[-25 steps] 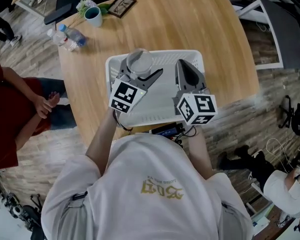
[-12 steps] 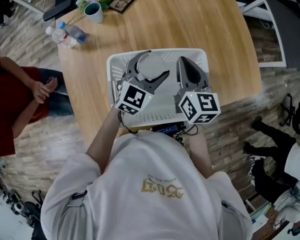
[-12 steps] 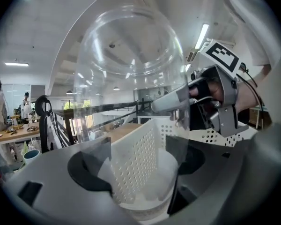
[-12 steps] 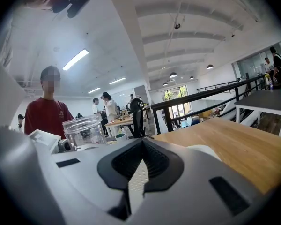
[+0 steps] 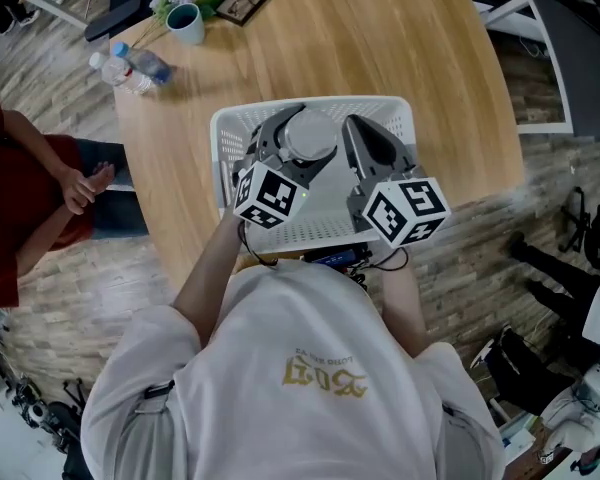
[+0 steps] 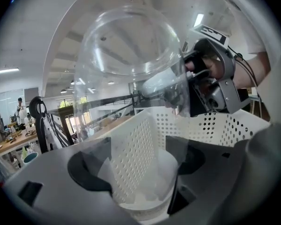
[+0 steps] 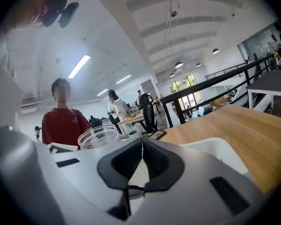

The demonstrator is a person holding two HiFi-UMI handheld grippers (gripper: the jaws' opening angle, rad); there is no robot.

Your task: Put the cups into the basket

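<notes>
Cup (image 5: 310,136) clamped in left tongs (image 5: 302,140), at white basket (image 5: 382,111)

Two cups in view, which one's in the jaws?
The clear plastic cup, in the left gripper over the white basket; the teal mug stands untouched at the table's far corner.

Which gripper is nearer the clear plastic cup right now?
Left. The left gripper holds the clear plastic cup between its jaws; the right gripper, shut and empty, sits just to the cup's right.

On the table's (image 5: 430,48) near edge stands the basket (image 5: 390,108); the cup (image 5: 308,136) over its far part; the right gripper (image 5: 358,128) just right of the cup; mug (image 5: 187,26) and bottle (image 5: 140,66) far left.
</notes>
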